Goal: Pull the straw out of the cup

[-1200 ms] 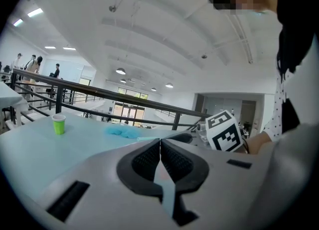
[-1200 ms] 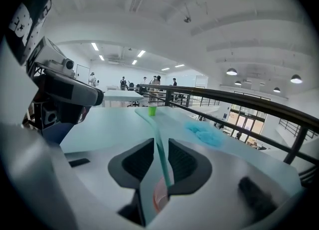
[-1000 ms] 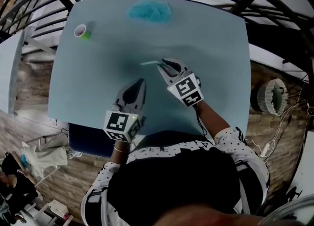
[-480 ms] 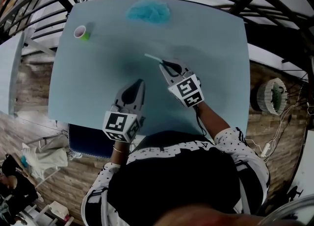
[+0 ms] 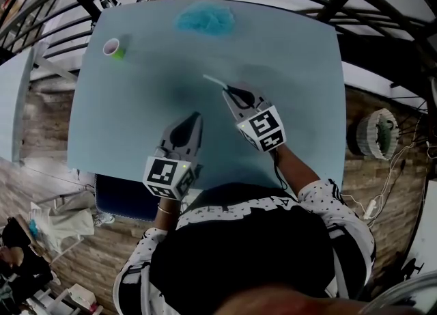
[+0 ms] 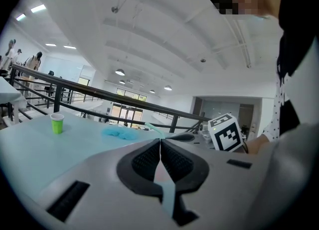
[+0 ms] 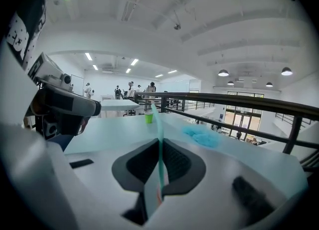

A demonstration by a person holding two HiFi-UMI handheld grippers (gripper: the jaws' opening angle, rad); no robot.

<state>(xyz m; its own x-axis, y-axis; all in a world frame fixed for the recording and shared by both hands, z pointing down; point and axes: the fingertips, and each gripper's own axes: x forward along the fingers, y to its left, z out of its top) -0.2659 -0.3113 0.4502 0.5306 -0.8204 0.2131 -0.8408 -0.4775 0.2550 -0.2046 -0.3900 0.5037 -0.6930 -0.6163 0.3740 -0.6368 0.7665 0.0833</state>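
Pale teal plastic straw (image 5: 213, 80) pinched by its near end between the closed jaws of the right gripper (image 5: 230, 91), over the middle of the light blue desk (image 5: 300, 61). Projects past the jaw tips, away from the person and leftward. Small green cup (image 5: 113, 47) upright near the far left corner, well apart from the straw. Left gripper (image 5: 194, 117) nearer the person, jaws pressed together on nothing. Crumpled blue cloth (image 5: 206, 17) near the far edge.
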